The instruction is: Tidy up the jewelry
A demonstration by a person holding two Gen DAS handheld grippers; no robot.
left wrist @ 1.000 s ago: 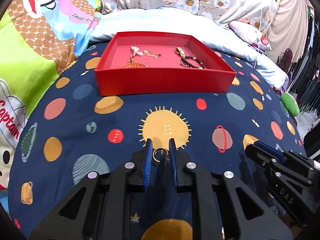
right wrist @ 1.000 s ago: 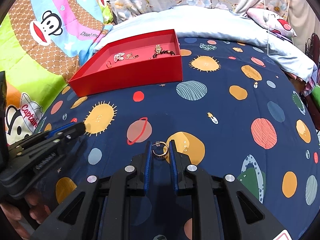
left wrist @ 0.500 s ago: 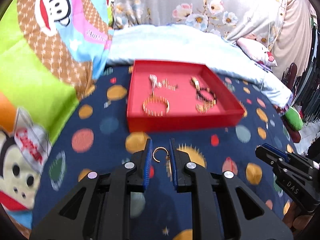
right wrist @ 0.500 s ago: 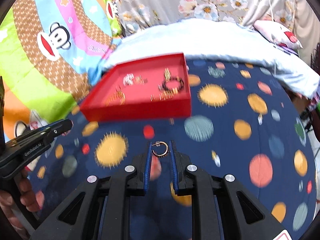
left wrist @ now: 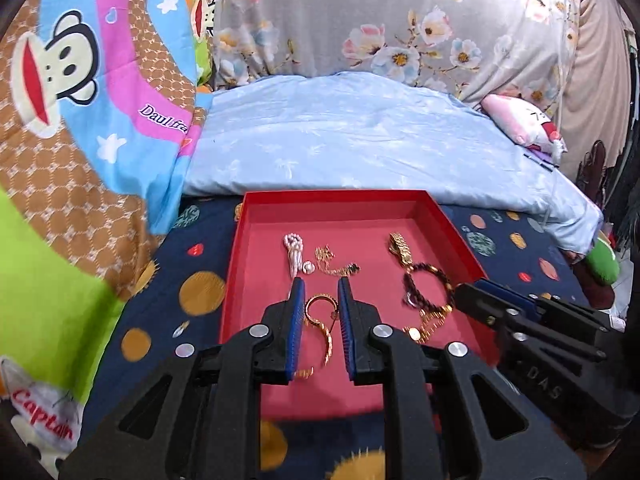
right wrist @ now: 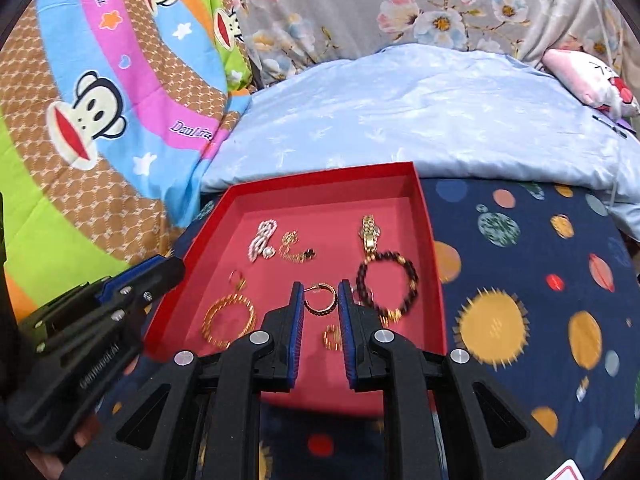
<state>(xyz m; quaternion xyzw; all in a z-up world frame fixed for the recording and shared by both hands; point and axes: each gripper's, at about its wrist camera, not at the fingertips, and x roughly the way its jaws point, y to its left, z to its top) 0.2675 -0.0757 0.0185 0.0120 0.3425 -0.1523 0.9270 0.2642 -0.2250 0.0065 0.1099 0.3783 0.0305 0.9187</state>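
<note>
A red tray [left wrist: 336, 200] [right wrist: 434, 264] lies on the bed and holds several pieces of jewelry. My left gripper [left wrist: 319, 294] is shut on a small gold hoop earring [left wrist: 318, 308] and holds it above the tray's near left part. My right gripper [right wrist: 320, 294] is shut on a dark-studded gold hoop earring [right wrist: 320, 301] and holds it above the tray's near middle. In the tray lie a pearl clip [right wrist: 262, 240], a gold watch [right wrist: 370, 234], a dark bead bracelet [right wrist: 386, 286] and a large gold hoop [right wrist: 230, 320].
The tray sits on a navy planet-print sheet [right wrist: 520, 280]. A light blue quilt [left wrist: 360, 140] is bunched behind it, and a monkey-print blanket [left wrist: 80, 120] rises on the left. A pink plush toy [left wrist: 524, 124] lies at the far right.
Both grippers have lifted off the sheet and moved forward over the red tray, each still holding its hoop earring. The tray now fills the lower middle of both views.
</note>
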